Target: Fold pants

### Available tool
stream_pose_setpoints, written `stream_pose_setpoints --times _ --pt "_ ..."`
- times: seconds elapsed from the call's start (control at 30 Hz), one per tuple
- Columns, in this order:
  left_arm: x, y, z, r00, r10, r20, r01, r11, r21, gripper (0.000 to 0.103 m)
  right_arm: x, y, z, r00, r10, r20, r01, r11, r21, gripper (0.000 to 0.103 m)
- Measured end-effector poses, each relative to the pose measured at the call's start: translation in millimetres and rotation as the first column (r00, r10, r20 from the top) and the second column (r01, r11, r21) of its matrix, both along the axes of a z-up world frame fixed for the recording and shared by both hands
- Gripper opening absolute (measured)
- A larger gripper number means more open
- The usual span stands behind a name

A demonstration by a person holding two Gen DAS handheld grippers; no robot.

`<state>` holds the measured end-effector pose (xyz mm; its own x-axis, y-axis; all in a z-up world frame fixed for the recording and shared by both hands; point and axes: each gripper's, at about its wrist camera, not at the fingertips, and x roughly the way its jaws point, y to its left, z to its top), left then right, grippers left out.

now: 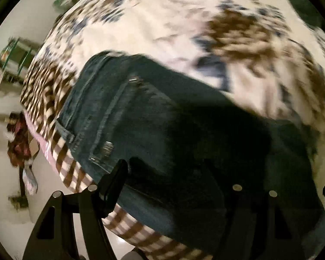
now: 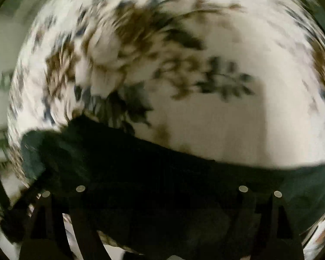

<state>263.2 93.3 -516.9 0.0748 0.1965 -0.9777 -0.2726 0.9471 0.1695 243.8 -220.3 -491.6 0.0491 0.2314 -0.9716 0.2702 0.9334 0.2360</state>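
Note:
Dark blue jeans (image 1: 140, 117) lie on a bed with a white floral cover (image 1: 162, 26). In the left wrist view the waistband and a back pocket with rivets show at the left, near the bed's edge. My left gripper (image 1: 169, 173) is open, its fingers wide apart right over the jeans, holding nothing. In the right wrist view the jeans (image 2: 140, 162) are a dark band across the bottom of the blurred frame. My right gripper (image 2: 162, 186) is open just above that dark cloth, its fingers hard to make out against it.
The bed has a brown-and-white checked border (image 1: 60, 151) along its left edge. Beyond it are pale floor, a green-framed rack (image 1: 15, 54) and some reddish clutter (image 1: 19, 143). The floral cover (image 2: 205, 108) stretches away behind the jeans.

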Motion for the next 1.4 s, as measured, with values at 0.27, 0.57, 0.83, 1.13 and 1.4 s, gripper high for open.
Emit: stream_pose_setpoints --times 0.27,0.57,0.83,1.13,1.4 --pt "-32.7 -139.9 12.9 0.965 -0.26 0.017 0.26 0.962 -0.086 0.069 -135.3 -155.8 16.8 0.875 -0.476 0.088 0.477 0.879 0.009 0.085" --pt "-80.1 -290.6 -19.9 0.905 -0.425 -0.008 0.424 0.904 -0.062 0.069 -306.2 -365.2 -23.3 0.51 -0.847 0.15 0.836 0.53 0.145 0.084" --pt "-85.3 -315.8 -12.7 0.927 -0.375 0.002 0.375 0.927 0.001 0.069 -297.0 -406.0 -56.5 0.455 -0.86 0.231 0.824 0.505 0.257 0.078" --pt "-96.2 -362.7 -17.5 0.872 -0.488 0.046 0.489 0.872 -0.024 0.069 -282.5 -416.1 -65.2 0.441 -0.863 0.246 0.763 0.505 0.403 0.06" --pt "-97.0 -372.1 -35.3 0.866 -0.499 0.043 0.5 0.866 -0.023 0.071 -253.1 -431.3 -81.3 0.427 -0.876 0.226 0.733 0.481 0.48 0.053"
